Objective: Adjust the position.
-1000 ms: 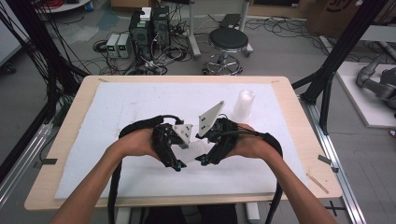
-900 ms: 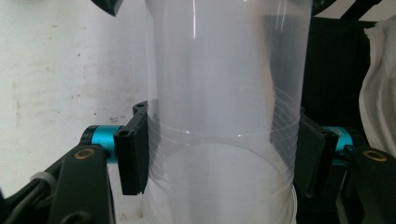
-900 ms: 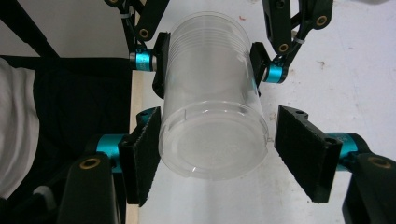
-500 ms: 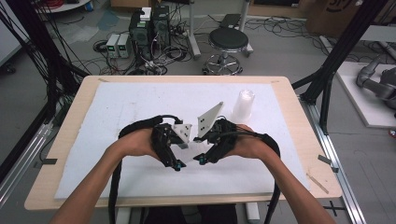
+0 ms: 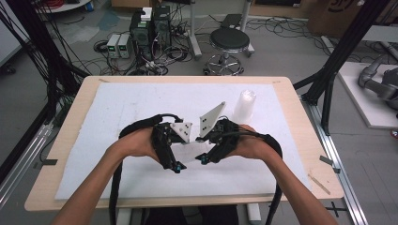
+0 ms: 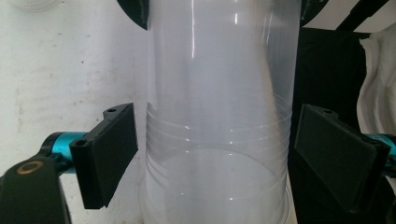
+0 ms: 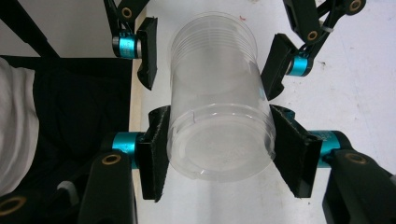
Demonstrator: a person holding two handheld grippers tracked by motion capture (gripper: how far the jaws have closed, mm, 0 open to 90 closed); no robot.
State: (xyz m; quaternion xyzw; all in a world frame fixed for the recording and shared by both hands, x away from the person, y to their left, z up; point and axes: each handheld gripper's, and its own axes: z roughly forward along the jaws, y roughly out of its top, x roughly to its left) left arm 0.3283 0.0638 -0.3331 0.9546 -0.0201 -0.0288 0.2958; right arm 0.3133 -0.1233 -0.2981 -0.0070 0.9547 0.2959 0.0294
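right hand-held gripper (image 7: 219, 149) has just closed on the clear cup (image 7: 217, 116); left hand-held gripper (image 6: 219, 158) just opened, pads clear of it.

From the high view, the clear plastic cup (image 5: 190, 151) held between the two grippers is mostly hidden behind the hands and the black gripper bodies, too faint to outline. In the left gripper view that cup (image 6: 219, 116) runs off the picture's top and bottom edges, so neither its rim nor its base can be seen, and it screens the dark shapes behind it. Beside the cup, the left gripper (image 6: 215, 156) has its right-hand pad cut by the picture's edge. In the right gripper view the cup (image 7: 217, 102) covers part of the table edge (image 7: 135, 100) behind it.
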